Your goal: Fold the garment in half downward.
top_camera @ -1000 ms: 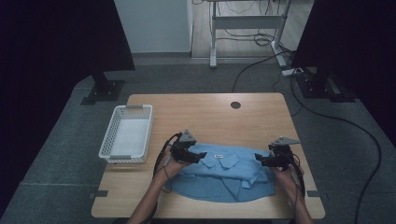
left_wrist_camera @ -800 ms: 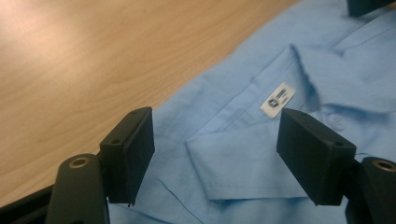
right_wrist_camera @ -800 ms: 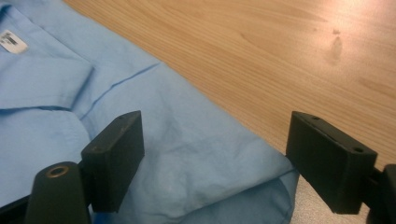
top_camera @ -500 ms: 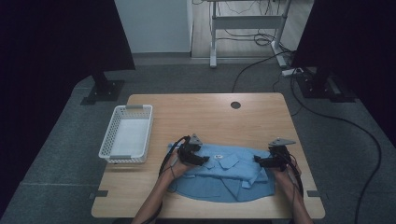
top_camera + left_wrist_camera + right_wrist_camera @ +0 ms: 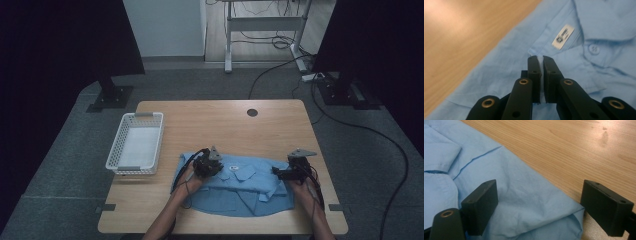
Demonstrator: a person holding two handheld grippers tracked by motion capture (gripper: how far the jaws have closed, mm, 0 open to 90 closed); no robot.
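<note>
- Handling a light blue shirt (image 5: pixel 240 187): it lies spread at the near edge of the table (image 5: pixel 210 120), collar toward the far side, white label (image 5: pixel 563 36) showing.
- Your left gripper (image 5: pixel 540 60) has just been closing; jaws now pinched on a thin fold of cloth beside the collar.
- Your right gripper (image 5: pixel 539 207) is spread wide, straddling the shirt's right-hand edge, pads off the cloth.
- Expect soft, light, limp fabric: it'll sag and drag, not slide as one piece.
- Take it at seams or doubled edges, both sides, lift evenly.
- White basket (image 5: pixel 135 145) sits at the left edge, apart from the shirt.
</note>
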